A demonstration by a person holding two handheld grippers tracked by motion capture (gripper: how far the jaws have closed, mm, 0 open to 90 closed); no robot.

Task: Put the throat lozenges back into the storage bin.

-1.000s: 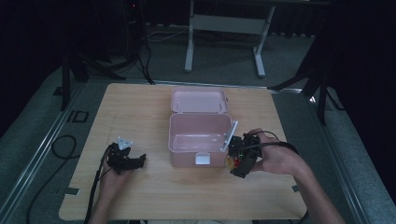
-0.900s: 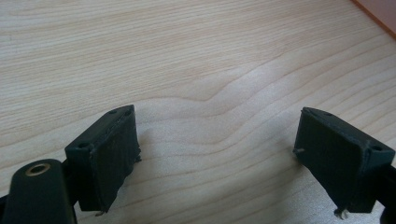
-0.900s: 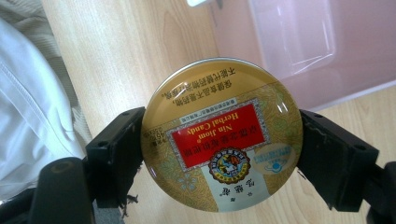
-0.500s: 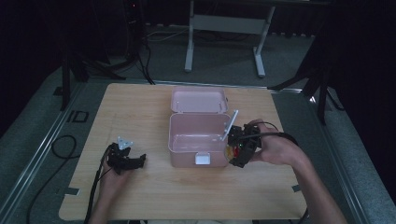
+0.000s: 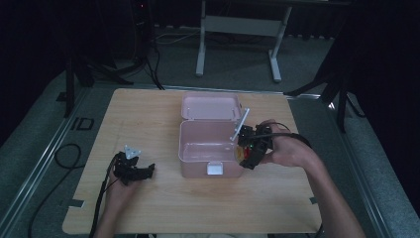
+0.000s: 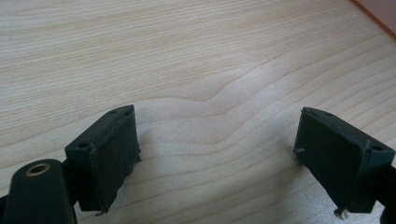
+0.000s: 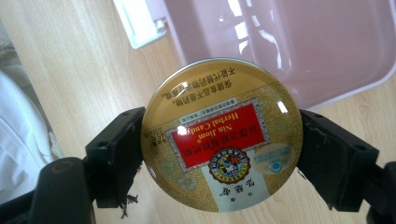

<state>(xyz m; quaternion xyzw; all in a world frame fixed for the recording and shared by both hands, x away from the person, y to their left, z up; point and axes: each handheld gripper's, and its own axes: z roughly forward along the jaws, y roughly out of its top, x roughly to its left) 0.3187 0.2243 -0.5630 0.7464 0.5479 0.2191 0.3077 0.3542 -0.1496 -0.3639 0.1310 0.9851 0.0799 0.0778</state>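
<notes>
a round gold candy tin (image 7: 222, 135) with a red label is clamped across its width between the two black jaws of the right hand-held gripper (image 7: 222, 154). in the right gripper view the tin is seen face-on with its printing upside down, and its upper edge overlaps the wall of the pink box (image 7: 327, 42), whose white latch (image 7: 140, 23) is seen at the top left. in the high view the right hand-held gripper (image 5: 246, 153) is held by the right hand (image 5: 287, 148) just beside the right front corner of the open pink box (image 5: 208, 146), which stands near the middle of the wooden desk (image 5: 163, 208) with its lid (image 5: 210, 106) laid back away from the person. the left hand-held gripper (image 5: 143, 172) is rested low on the desk well apart from the box, to its left. in the left gripper view its jaws are spread wide with nothing between them, and bare wood grain (image 6: 205, 70) is seen beneath.
</notes>
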